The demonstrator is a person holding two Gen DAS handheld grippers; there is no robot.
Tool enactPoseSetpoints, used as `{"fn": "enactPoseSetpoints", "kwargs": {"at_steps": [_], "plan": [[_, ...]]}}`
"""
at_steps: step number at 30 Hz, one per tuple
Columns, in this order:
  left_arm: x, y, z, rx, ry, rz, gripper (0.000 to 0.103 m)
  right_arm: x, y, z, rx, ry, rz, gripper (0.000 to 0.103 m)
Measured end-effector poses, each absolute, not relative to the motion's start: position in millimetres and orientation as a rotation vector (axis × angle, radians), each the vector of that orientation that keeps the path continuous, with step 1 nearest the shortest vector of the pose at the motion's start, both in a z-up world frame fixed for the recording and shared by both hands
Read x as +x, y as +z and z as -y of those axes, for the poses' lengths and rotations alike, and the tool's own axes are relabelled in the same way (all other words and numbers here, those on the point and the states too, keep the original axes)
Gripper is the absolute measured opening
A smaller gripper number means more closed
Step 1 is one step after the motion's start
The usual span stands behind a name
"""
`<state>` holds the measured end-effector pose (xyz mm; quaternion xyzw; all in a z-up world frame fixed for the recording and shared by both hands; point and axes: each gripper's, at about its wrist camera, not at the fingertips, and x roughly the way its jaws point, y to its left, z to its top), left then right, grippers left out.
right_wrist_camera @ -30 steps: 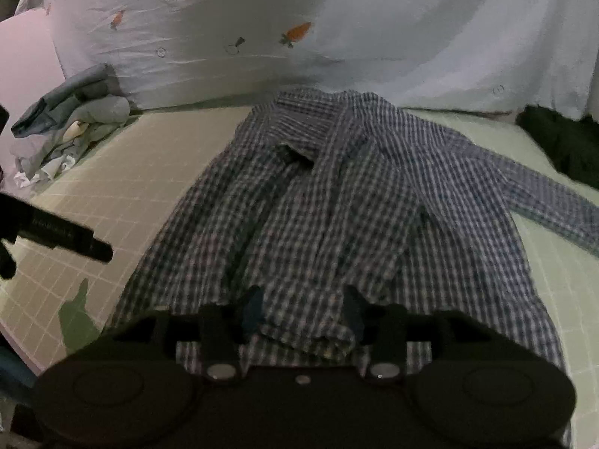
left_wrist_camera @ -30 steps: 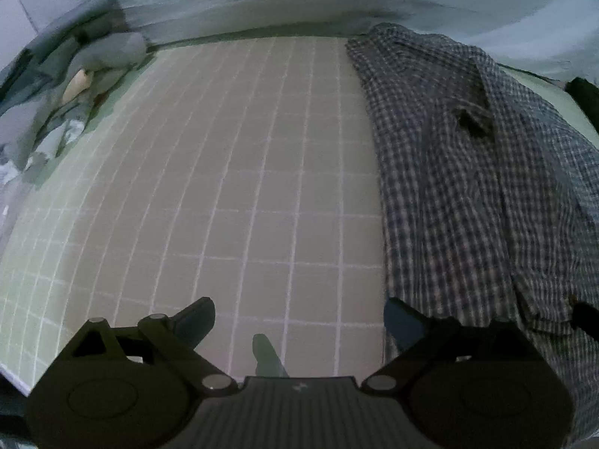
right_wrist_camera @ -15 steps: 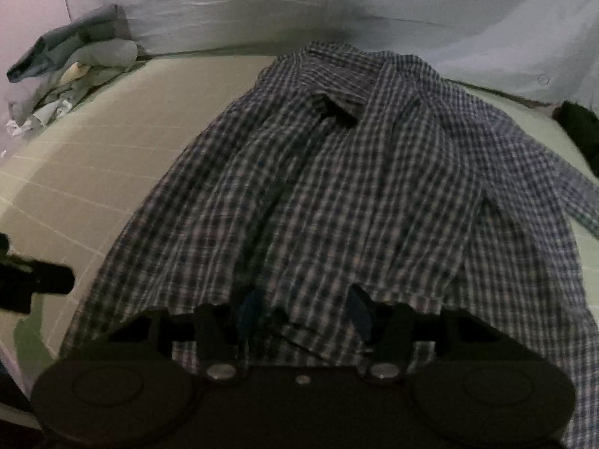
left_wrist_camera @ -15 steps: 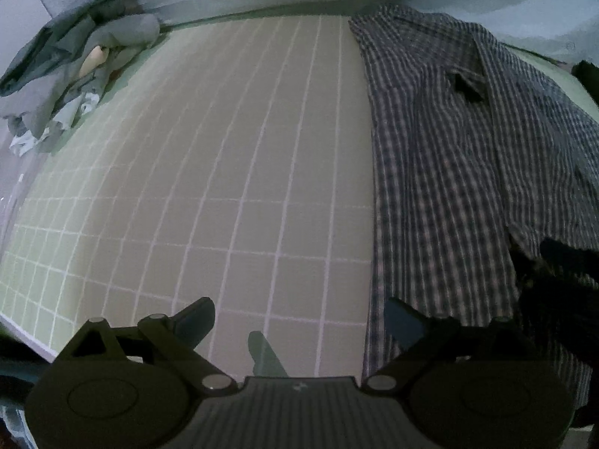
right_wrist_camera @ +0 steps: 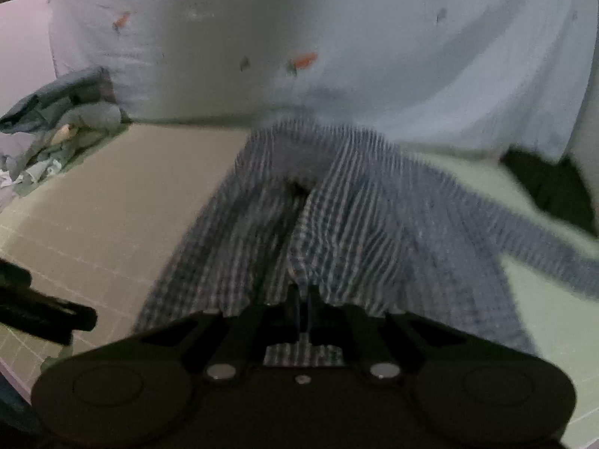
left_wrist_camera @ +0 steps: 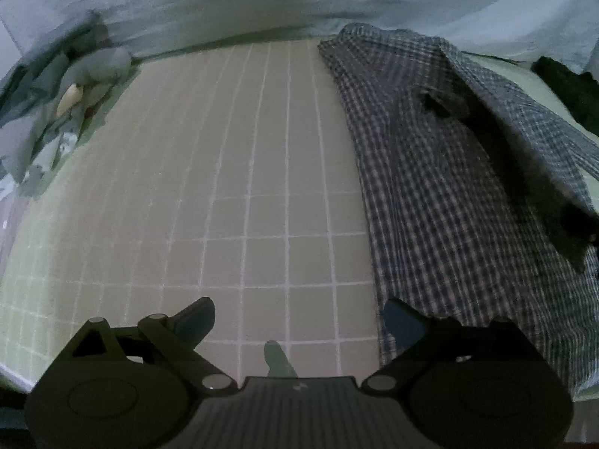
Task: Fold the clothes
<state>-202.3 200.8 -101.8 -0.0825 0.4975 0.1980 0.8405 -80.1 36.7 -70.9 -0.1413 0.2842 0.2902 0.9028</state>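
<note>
A blue and white checked shirt lies spread on the gridded mat, on the right in the left wrist view. My left gripper is open and empty over bare mat, just left of the shirt's edge. My right gripper is shut on the shirt's near hem and lifts it, so the front panel rises as a ridge. The right wrist view is blurred by motion. The left gripper's tip shows at the left edge of the right wrist view.
A heap of grey and blue clothes lies at the far left of the mat. A dark garment lies at the far right. A pale sheet with carrot prints hangs behind the mat.
My right gripper has closed on the shirt's near hem and pulled it up and back. My left gripper stayed open and shifted slightly beside the shirt's left edge.
</note>
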Motion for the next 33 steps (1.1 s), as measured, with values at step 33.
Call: {"fn": "enactPoseSetpoints", "kwargs": {"at_steps": [33], "plan": [[-280,-94,-258,-0.095,0.353,-1.008,0.097,-161,-142,-89,-0.054,0.356,-0.921,0.044]]}}
